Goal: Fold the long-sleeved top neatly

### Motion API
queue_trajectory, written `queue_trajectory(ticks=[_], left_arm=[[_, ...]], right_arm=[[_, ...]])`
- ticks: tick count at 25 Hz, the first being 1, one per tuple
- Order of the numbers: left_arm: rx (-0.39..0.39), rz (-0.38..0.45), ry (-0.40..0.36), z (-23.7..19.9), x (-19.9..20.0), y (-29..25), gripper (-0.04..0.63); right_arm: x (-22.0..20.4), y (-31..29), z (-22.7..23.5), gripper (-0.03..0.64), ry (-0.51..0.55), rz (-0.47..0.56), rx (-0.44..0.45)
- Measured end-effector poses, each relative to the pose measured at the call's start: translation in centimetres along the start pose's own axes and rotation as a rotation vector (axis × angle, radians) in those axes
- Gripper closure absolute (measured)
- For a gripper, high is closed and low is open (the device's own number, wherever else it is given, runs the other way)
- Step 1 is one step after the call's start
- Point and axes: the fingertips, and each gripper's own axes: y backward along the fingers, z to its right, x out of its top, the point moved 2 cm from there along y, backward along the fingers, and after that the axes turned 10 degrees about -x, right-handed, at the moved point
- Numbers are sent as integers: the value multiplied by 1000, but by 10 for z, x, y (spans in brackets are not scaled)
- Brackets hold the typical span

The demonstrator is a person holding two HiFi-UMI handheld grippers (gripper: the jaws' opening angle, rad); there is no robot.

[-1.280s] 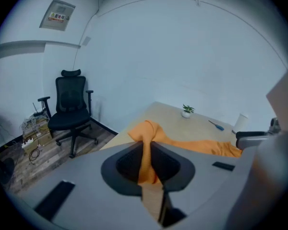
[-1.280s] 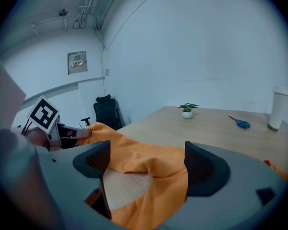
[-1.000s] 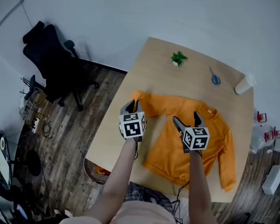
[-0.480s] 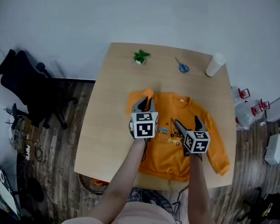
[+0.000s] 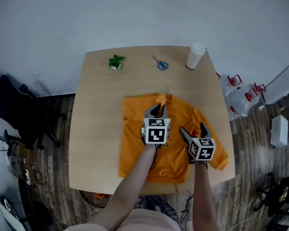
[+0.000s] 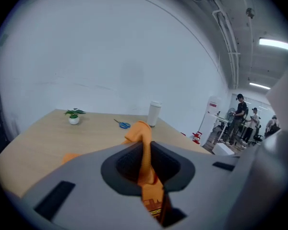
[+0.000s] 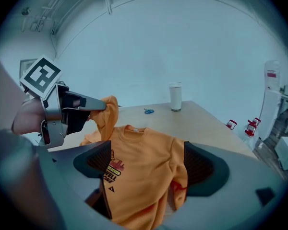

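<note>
I am pinching a sleeve cuff [image 5: 161, 99] tight in the left gripper [image 5: 157, 109] above the orange top [image 5: 135, 134] lying mid-desk [image 5: 94, 109] toward the near edge, right gripper [image 5: 192, 130] hanging wide and empty — risking the cuff slipping out, or the unpinned body dragging askew.

Front print: in the head view the left gripper [image 5: 159, 109] and its arm cover most of the picture on the long-sleeved top [image 5: 135, 129].
Words on print: the right gripper [image 7: 149, 166] cuts them off in its own view, so they can't be read whole.
Sleeve [image 6: 143, 145]: its lower part goes behind the left gripper's grey body.
People [image 6: 241, 116]: far off, too small to tell.
Chair [image 5: 19, 114]: cut by the left edge.
Round thing [image 5: 92, 195]: mostly hidden under the table [image 5: 86, 129].
</note>
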Motion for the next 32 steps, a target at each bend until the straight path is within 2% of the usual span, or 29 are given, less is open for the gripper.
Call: queue_trajectory(ticks=[7, 15, 19, 22, 25, 29, 32], left_arm=[[-80, -104, -10, 46, -40, -48, 548], [-125, -251, -53, 70, -94, -91, 546], [-147, -286, -60, 77, -105, -102, 543], [-188, -303, -26, 85, -114, -107, 527], [-264, -297, 6, 100, -115, -108, 443], [-357, -279, -17, 126, -113, -108, 425], [-378, -303, -40, 136, -118, -111, 416]], right_arm=[[-15, 13, 44, 160, -38, -10, -51], [-35, 23, 85, 160, -81, -25, -102], [-41, 27, 100, 160, -107, -26, -121], [-46, 32, 111, 160, -129, -21, -141], [-48, 39, 122, 158, -157, -11, -169], [-54, 50, 136, 158, -192, -2, -205], [-58, 58, 145, 158, -208, 0, -227]])
